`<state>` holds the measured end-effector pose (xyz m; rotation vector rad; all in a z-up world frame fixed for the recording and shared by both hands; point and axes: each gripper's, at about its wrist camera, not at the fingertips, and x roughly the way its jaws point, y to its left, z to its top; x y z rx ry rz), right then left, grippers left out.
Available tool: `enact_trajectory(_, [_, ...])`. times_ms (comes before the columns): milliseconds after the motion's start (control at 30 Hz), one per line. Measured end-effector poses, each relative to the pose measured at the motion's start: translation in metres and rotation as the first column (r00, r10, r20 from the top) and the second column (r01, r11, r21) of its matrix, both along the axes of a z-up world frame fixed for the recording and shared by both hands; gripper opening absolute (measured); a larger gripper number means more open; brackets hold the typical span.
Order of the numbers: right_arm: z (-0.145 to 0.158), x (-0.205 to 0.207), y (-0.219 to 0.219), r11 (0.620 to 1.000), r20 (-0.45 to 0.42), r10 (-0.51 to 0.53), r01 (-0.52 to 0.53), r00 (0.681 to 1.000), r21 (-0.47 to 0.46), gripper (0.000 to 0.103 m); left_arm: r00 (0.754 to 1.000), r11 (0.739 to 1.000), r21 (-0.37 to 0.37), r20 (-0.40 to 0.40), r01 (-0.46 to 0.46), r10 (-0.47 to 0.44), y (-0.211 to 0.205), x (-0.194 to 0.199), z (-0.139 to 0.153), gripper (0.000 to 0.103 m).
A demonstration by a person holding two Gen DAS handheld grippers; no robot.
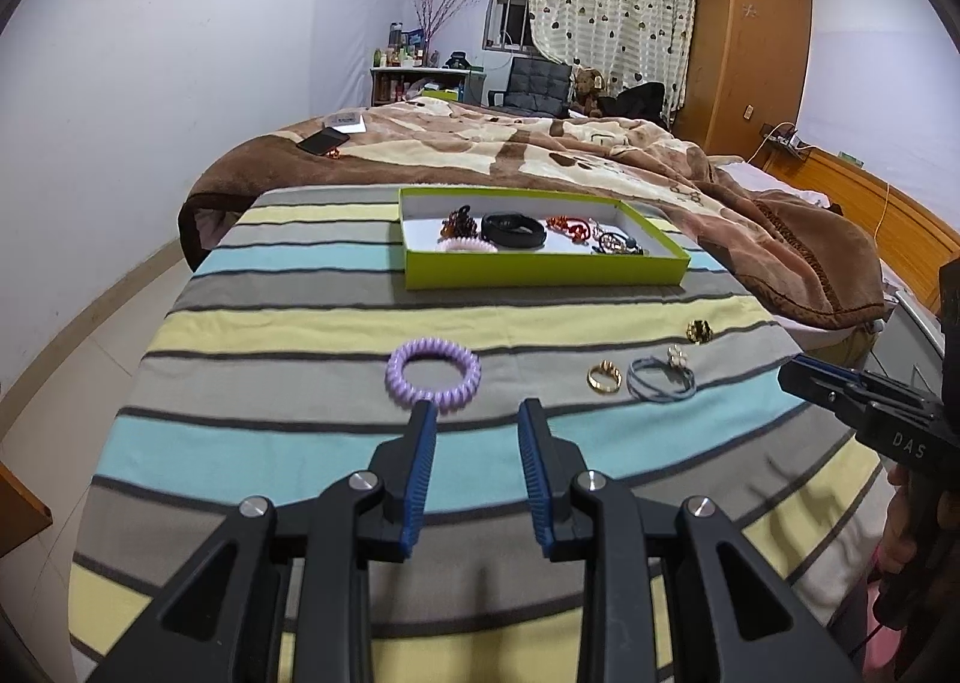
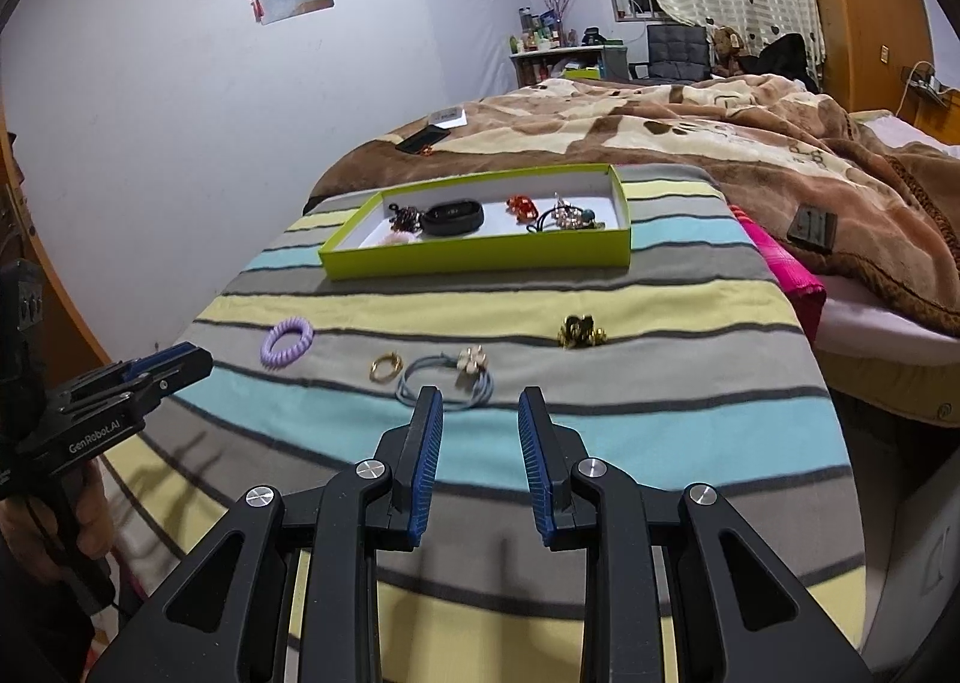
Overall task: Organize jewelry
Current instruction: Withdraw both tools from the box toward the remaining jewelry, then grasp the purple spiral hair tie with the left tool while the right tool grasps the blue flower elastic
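Both the left gripper (image 1: 477, 413) and the right gripper (image 2: 480, 401) are spread wide with nothing in them. The purple coil hair tie (image 1: 433, 372) lies on the striped blanket (image 1: 288, 443), just past the left gripper and short of the green tray (image 1: 540, 266). It is probably light, squishy and springy, so pinch one side of the ring.

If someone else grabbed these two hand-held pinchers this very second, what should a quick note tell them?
Left gripper: open, empty, just short of the purple coil hair tie.
Right gripper: open, empty, just short of the blue-grey hair tie.
Done: several pieces already lie in the green tray.
Left on the striped cloth: purple coil hair tie, gold ring, blue-grey hair tie with its pale charm, gold ornament. All still need moving into the tray.
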<state>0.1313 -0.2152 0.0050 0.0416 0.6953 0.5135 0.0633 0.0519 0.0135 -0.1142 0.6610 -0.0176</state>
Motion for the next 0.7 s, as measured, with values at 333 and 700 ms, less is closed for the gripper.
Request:
enact_trajectory(333, [-0.004,-0.002,0.004,1.000,-0.013,0.010,-0.010,1.000,-0.011,0.027,1.000,1.000,-0.002,-0.018,-0.017,0.017,0.004,-0.001,-0.007,0.033])
enact_trajectory(700, [-0.014,0.025,0.022,0.997,-0.049,0.029,-0.032,0.998,-0.065,0.027,0.995,0.998,0.023,-0.082,-0.057,0.059,0.019,0.038,-0.015,0.034])
